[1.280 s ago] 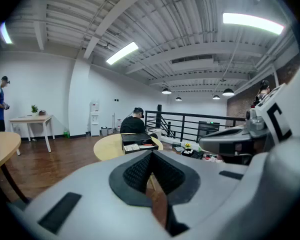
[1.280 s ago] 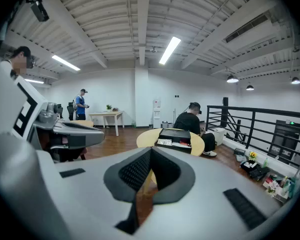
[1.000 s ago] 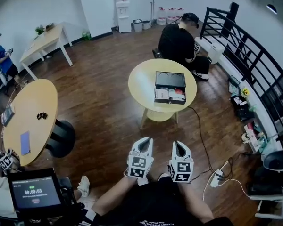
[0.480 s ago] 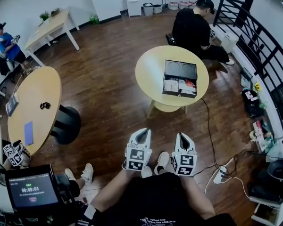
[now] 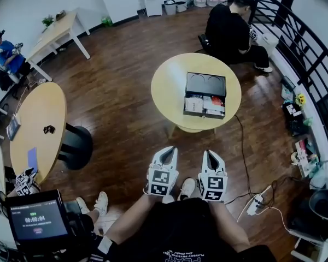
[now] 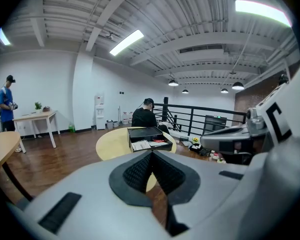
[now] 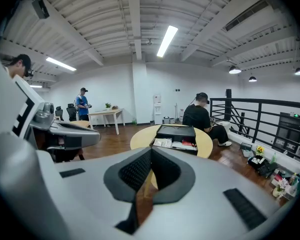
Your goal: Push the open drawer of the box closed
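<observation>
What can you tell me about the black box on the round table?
The black box is a flat, dark case with two round rings on its lid. Its drawer stands pulled out toward the camera, showing white papers and something red. It rests on the round yellow table; nothing else touches it.

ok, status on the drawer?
Left gripper and right gripper shut, empty, short of the table. Box drawer open, untouched. Person seated behind table, not in path.

Dk wood floor (image 5: 120, 91), white walls (image 6: 50, 84), round table (image 5: 169, 86), blk railing (image 5: 311, 64) rt, ceiling strip lights (image 7: 166, 40).
</observation>
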